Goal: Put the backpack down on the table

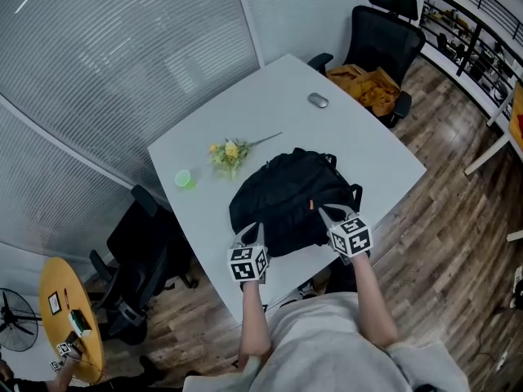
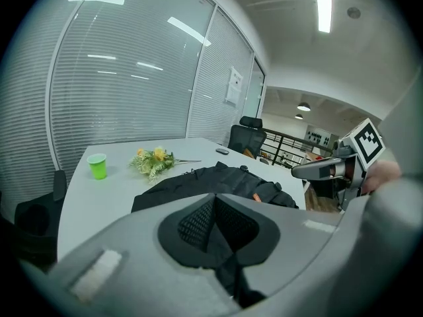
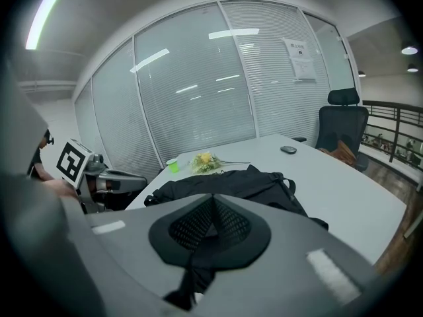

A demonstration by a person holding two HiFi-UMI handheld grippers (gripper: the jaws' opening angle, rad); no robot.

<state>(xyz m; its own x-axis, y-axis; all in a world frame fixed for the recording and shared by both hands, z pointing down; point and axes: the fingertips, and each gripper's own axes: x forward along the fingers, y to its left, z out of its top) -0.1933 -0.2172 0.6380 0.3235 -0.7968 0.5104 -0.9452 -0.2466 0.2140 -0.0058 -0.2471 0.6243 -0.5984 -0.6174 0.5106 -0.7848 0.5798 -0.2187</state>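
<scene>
A black backpack (image 1: 290,198) lies slumped on the white table (image 1: 270,96), near its front edge. My left gripper (image 1: 252,233) is at the bag's near left corner and my right gripper (image 1: 327,212) at its near right side. In the left gripper view the jaws (image 2: 215,200) are closed, with a strip of black strap pinched between them and hanging below; the backpack (image 2: 218,180) lies just beyond. The right gripper view shows the same: closed jaws (image 3: 213,200) with black strap in them, the backpack (image 3: 231,183) resting flat ahead.
Yellow flowers (image 1: 229,153), a green cup (image 1: 185,179) and a grey mouse (image 1: 318,100) lie further back on the table. A black office chair (image 1: 376,39) with orange cloth stands at the far corner, another chair (image 1: 139,243) at the left.
</scene>
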